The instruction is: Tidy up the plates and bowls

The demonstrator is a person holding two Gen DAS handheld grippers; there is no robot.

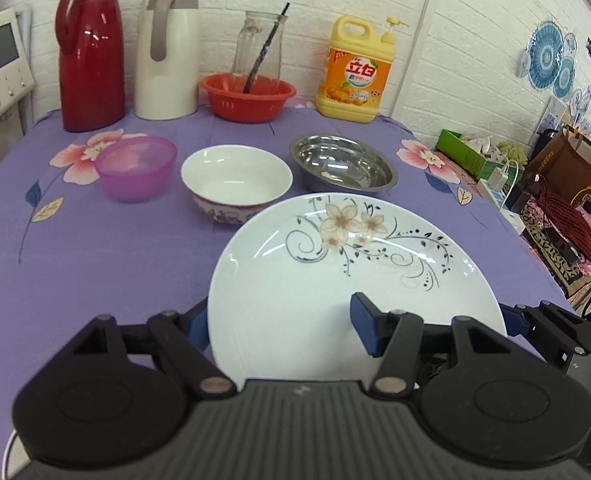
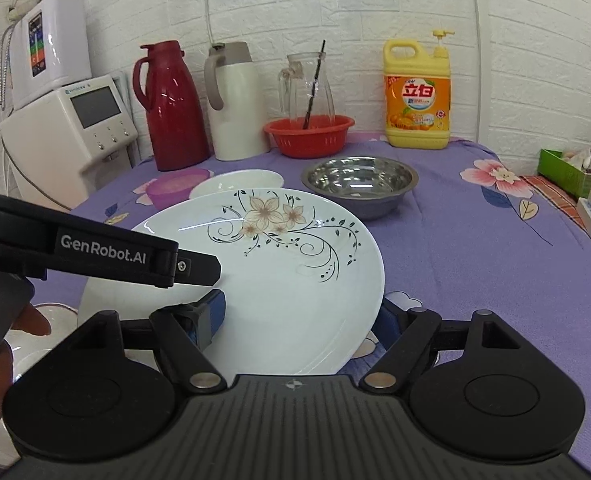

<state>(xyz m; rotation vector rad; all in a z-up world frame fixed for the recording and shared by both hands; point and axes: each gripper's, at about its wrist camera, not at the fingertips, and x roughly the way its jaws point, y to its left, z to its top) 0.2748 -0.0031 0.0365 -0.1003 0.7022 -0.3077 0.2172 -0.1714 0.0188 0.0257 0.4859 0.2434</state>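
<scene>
Both grippers are on the same flowered plate [image 1: 347,280] — the left gripper [image 1: 283,326] has its jaws pinching the near rim, one blue pad on top, the other under the edge. The right gripper [image 2: 301,318] pinches the rim the same way. Past the jaws on the table [image 1: 95,280]: purple bowl [image 1: 137,168], white bowl [image 1: 237,182], steel bowl [image 1: 343,162] — well apart from the plate.

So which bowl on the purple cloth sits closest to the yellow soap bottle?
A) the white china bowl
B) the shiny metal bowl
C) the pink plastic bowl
B: the metal bowl stands just in front of the yellow soap bottle, while the white bowl and the pink bowl sit further to the left.
</scene>
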